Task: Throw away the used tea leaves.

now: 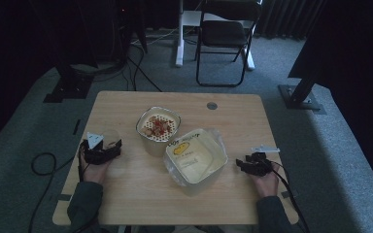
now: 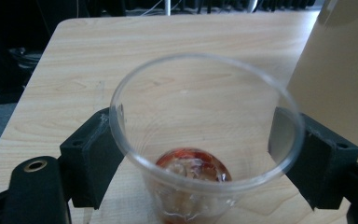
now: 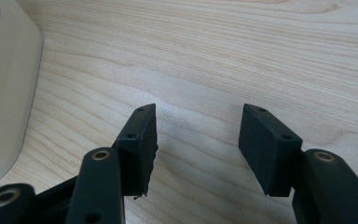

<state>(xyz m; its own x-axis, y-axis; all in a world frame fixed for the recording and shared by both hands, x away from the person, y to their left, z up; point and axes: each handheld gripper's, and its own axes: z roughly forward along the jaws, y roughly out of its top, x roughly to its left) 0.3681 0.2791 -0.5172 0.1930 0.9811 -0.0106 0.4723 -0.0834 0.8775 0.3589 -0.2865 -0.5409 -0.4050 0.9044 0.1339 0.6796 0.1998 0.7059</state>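
Pale wooden worktop [image 1: 126, 194] carried the left tool [image 2: 200, 154] clamping a thin clear plastic cup [image 2: 205, 140], which overtightening might crack, while the right tool [image 3: 198, 144] sat open and empty.

Dim room: grey carpet [image 1: 330, 145], black folding chair [image 1: 226, 34], dark curtains [image 1: 291, 14].

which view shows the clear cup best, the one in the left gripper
The left gripper view: the clear cup sits close up between the left gripper jaws, with reddish remains at its bottom. In the high view it is a small, faint shape at that gripper.
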